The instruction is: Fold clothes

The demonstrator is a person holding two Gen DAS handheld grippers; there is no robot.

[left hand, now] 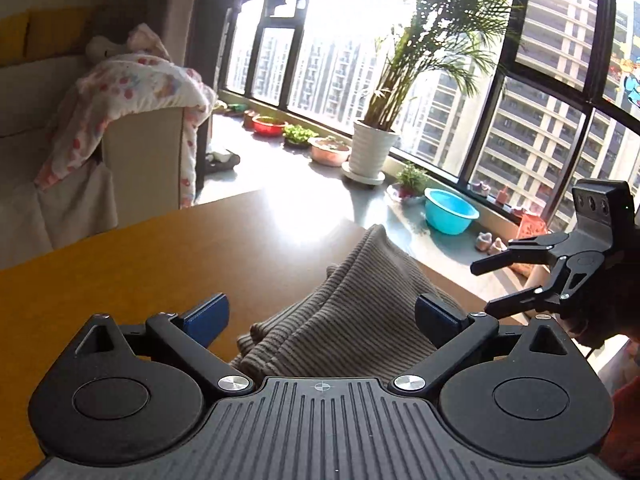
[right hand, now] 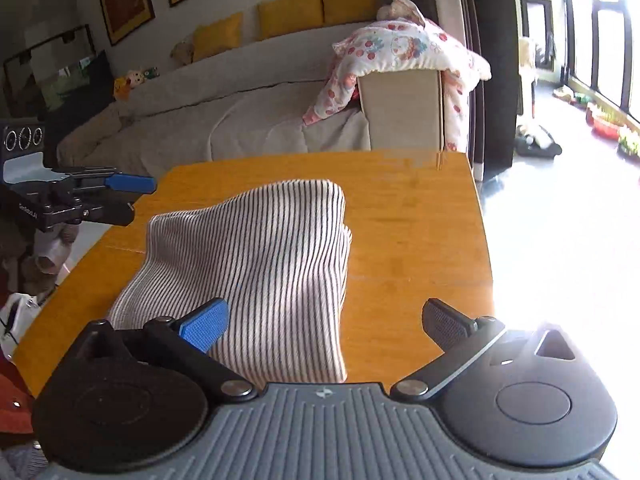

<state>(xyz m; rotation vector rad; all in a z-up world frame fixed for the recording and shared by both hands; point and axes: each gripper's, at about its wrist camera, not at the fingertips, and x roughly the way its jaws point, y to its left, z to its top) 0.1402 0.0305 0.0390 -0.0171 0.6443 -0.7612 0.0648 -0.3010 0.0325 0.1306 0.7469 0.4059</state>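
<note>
Striped garment [right hand: 256, 264] lies folded in a compact stack on the table [right hand: 420, 220], apparently done, so both the left gripper [left hand: 322, 316] and right gripper [right hand: 324, 320] hover above it, fingers wide, holding nothing.

Sunlit windows [left hand: 400, 52] face towers; a beige sofa [right hand: 224, 120] with yellow cushions [right hand: 288, 14] lines the wall.

You see a soft ribbed knit cloth, the striped garment [right hand: 256, 264], lying on a smooth, glossy wooden table [right hand: 416, 216] that glares in the sun. Your left gripper [left hand: 322, 316] is matt black plastic with shiny metal pivot screws and textured blue pads [right hand: 204, 326].
</note>
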